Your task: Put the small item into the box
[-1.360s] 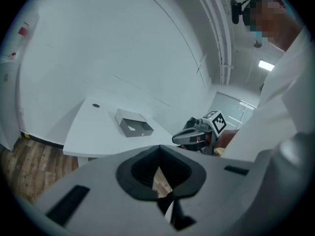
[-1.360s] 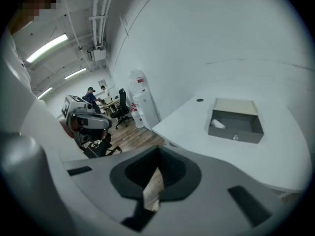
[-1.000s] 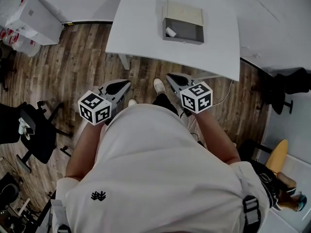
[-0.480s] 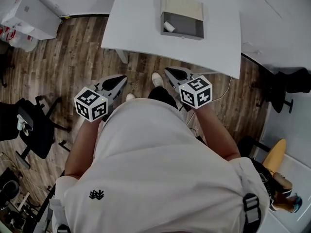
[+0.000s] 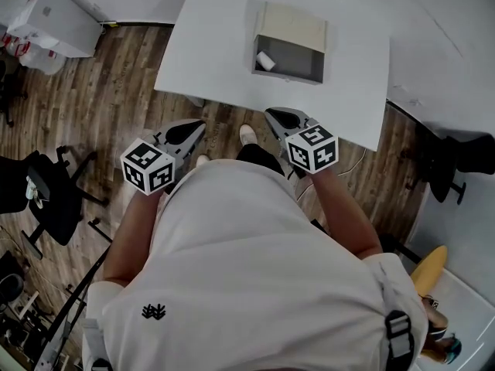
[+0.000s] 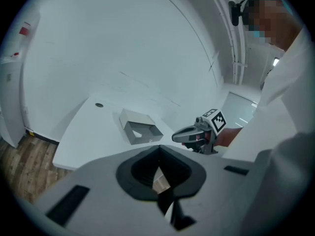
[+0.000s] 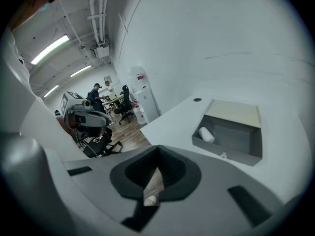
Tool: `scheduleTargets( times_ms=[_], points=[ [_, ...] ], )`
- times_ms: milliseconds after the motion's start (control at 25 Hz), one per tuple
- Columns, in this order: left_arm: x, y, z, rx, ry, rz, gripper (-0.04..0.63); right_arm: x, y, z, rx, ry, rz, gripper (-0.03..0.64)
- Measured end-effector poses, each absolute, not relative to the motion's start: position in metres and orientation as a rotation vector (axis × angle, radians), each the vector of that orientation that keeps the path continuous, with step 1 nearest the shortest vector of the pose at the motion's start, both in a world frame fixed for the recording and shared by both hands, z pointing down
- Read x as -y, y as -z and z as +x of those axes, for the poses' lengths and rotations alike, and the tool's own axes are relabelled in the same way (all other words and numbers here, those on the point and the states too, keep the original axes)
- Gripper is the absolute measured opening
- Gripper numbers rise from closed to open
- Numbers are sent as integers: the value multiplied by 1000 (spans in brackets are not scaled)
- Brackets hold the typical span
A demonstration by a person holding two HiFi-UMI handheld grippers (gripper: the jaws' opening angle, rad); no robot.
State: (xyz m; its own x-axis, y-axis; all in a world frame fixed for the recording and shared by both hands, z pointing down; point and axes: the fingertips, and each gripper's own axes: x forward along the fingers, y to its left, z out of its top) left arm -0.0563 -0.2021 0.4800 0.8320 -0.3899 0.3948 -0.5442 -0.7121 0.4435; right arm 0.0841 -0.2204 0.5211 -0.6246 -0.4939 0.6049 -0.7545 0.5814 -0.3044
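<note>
Small item [image 5: 265, 60], a short white cylinder, already lies on its side inside the box [image 5: 298, 56], tucked into the near-left corner against the wall. By the look of things the task is as good as done.

At the left, the left claw [image 5: 199, 126] is held low in front of the person's waist, over the wooden floor [image 5: 116, 91] and well short of the tabletop [image 5: 209, 45]. Its jaws are pressed together with nothing between them; only floor shows through the slit in the left gripper view.

In the middle, the grey box sits open on the white tabletop, its pale lid flap folded back on the far side. The right gripper view shows the item [image 7: 206, 134] resting at the box's left end, its round end facing out.

At the right, the right claw [image 5: 272, 115] also hangs off the tabletop edge, fully closed and empty.

The item looks light and fairly stiff, and its round shape suggests it would roll if nudged. If it needed moving, a gentle pinch across the middle of its curved body would likely be safest.
</note>
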Motion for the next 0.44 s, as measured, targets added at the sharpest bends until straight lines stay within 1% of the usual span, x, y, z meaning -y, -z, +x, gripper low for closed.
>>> scheduleTargets(
  times_ms=[440],
  points=[
    [268,-466,4,772,-363,2433,6,303,-534,139,2345,-748,889,6]
  ],
)
